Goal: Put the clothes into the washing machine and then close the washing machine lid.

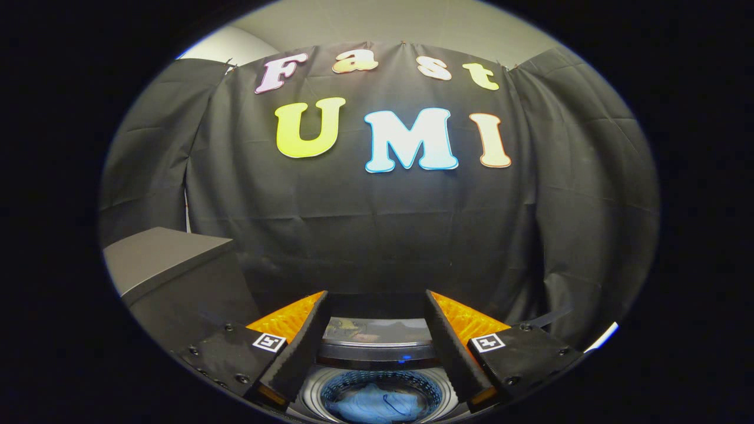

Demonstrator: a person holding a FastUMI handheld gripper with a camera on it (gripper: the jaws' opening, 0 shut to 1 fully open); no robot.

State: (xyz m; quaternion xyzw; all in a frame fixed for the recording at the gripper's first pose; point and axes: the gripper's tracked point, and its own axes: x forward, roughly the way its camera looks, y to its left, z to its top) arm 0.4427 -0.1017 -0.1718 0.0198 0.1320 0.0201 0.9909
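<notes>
Tongs (377,347) spread wide, fingers (303,347) well apart, grasping nothing. They hang above the washer (377,353), pointed toward the black cloth wall (377,235) at the back.

Washer sits low between the two fingers, seen from above. Round drum (347,383) open, ribbed inner wall visible. Clothes (371,406), light blue, lie bunched at the bottom of the drum, below and between the fingers, not touching them. A thin dark cord or seam line crosses the fabric; cannot tell which.

Lid (371,330) is up, standing at the far side of the drum, just ahead of the fingertips, glossy with reflections. A dark control strip (377,355) runs between lid and drum rim, with a small blue light (405,357) lit on it.

Each finger carries a square marker tag (269,341) on its outer block, one on each side. Ridged pad faces show along the outer side of both fingers.

To the left of the left finger, a dark box-like cabinet (171,277) with a flat grey top stands against the cloth, near the washer but apart from it. Pale ceiling (383,20) shows above the cloth. A thin bright strip (601,337) sits off to the right of the right finger, too small to tell what it is.
</notes>
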